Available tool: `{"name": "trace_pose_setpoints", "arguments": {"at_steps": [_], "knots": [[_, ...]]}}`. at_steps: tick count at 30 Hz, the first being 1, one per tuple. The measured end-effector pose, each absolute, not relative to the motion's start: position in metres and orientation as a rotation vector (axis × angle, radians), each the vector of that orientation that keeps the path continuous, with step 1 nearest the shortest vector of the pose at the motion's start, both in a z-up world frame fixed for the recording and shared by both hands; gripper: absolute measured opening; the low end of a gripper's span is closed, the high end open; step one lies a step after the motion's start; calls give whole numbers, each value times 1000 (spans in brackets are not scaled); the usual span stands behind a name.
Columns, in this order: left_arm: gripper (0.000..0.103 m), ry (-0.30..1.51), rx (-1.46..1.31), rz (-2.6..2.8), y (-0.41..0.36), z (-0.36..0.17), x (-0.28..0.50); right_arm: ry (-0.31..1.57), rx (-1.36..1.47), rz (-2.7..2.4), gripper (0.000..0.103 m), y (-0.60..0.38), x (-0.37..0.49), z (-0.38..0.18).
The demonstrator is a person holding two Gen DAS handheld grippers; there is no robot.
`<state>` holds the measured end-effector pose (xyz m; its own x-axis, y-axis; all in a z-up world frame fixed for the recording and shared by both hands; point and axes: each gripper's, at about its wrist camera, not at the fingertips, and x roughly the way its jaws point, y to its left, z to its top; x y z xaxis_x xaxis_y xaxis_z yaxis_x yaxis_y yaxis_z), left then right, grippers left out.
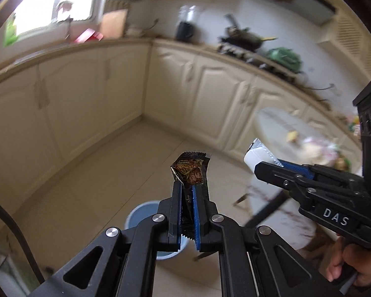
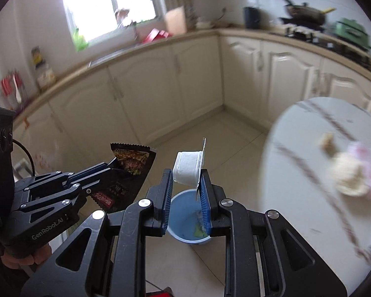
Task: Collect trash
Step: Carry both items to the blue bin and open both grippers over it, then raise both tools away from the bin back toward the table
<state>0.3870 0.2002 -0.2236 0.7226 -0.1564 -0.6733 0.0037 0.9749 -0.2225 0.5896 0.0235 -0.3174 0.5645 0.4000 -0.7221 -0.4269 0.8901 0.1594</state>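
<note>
Trash held in our 2 claws: left gripper [image 1: 187, 188] clamps dark snack wrapper [image 1: 189, 170]; right gripper [image 2: 186, 188], "DAS"-marked, pinches white cup [image 2: 188, 167] over blue bin [image 2: 185, 219].

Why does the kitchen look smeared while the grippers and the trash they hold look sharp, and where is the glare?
Left wrist view: cabinets and round table smear with motion blur, while the snack wrapper in the left gripper stays crisp. Right wrist view: the window is blown out white; the white cup in the right gripper is sharp. Both bend straight lines.
</note>
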Motion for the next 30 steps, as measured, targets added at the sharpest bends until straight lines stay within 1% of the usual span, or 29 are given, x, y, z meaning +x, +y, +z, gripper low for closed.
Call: {"name": "trace_pose_setpoints", "arguments": {"at_steps": [3, 6, 10, 13, 14, 15, 17, 19, 20, 21, 22, 25, 27, 28, 29, 30], "knots": [[4, 822, -244, -42, 217, -254, 402, 898, -74, 514, 21, 58, 611, -354], [4, 898, -271, 1, 228, -293, 421, 974, -101, 529, 21, 80, 635, -401], [4, 978, -310, 13, 246, -329, 450, 1067, -116, 530, 21, 99, 668, -466], [4, 1012, -321, 5, 250, -349, 471, 1103, -108, 521, 23, 105, 683, -497], [4, 1023, -318, 6, 249, -355, 478, 1103, -117, 509, 31, 107, 687, -505], [4, 1032, -314, 8, 246, -359, 485, 1102, -121, 496, 43, 107, 690, -512], [4, 1055, -309, 9, 244, -368, 498, 1113, -124, 484, 55, 108, 698, -521], [4, 1074, -311, 2, 249, -379, 517, 1100, -135, 450, 56, 105, 701, -523], [4, 1083, -307, -4, 249, -385, 527, 1099, -131, 444, 59, 104, 703, -522], [4, 1089, -302, -10, 247, -389, 533, 1097, -129, 433, 65, 101, 705, -521], [4, 1096, -300, -13, 246, -395, 549, 1087, -139, 411, 68, 99, 704, -520], [6, 1117, -292, -13, 245, -410, 565, 1064, -167, 373, 69, 96, 707, -514], [12, 1121, -294, -16, 239, -413, 572, 1055, -169, 359, 71, 95, 708, -510], [24, 1119, -286, -6, 237, -412, 575, 1053, -172, 352, 71, 94, 707, -509], [42, 1116, -276, 10, 236, -410, 574, 1051, -164, 348, 72, 92, 706, -507], [48, 1105, -271, 30, 238, -406, 575, 1048, -156, 347, 73, 93, 700, -502]]}}
